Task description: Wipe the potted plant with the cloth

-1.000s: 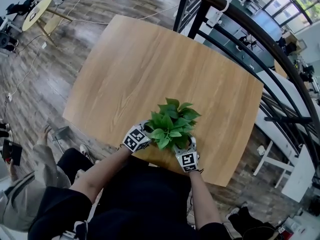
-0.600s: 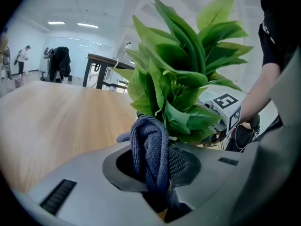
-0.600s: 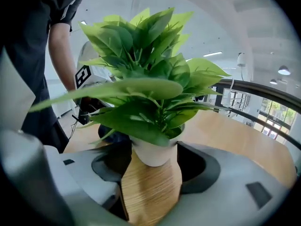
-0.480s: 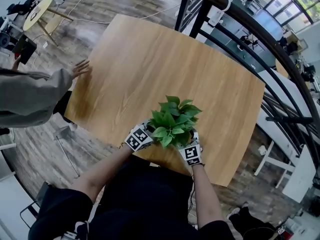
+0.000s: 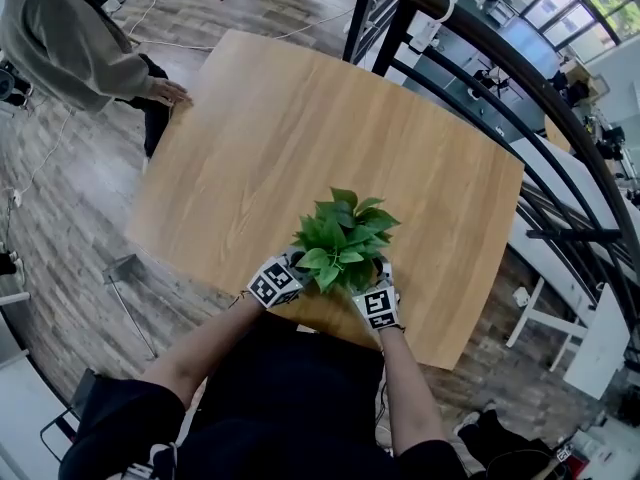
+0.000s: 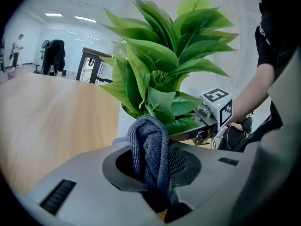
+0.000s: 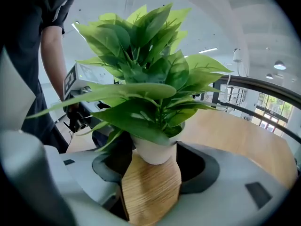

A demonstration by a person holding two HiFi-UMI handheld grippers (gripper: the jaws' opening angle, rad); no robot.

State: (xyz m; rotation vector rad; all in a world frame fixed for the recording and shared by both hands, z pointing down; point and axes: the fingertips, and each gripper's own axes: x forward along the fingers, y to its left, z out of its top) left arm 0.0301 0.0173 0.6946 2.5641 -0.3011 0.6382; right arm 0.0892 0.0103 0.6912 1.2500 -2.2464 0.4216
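Observation:
The potted plant (image 5: 343,244), green leaves in a white pot (image 7: 155,152), stands near the table's front edge. My left gripper (image 6: 151,149) is shut on a dark blue-grey cloth (image 6: 149,147), whose bunched end sits just before the lower leaves and the pot (image 6: 123,125). In the head view the left gripper (image 5: 278,276) is at the plant's left, half under the foliage. My right gripper (image 7: 153,167) is open with its jaws either side of the pot's base; whether they touch it is unclear. In the head view the right gripper (image 5: 377,294) is at the plant's right.
The wooden table (image 5: 300,138) stretches away beyond the plant. A person in a grey top stands at its far left corner, one hand (image 5: 172,92) on the edge. A dark metal railing (image 5: 470,38) runs past the table's far right.
The person in grey has walked from the table's left side round to its far left corner. My right gripper has edged in closer to the pot; the left gripper has barely moved.

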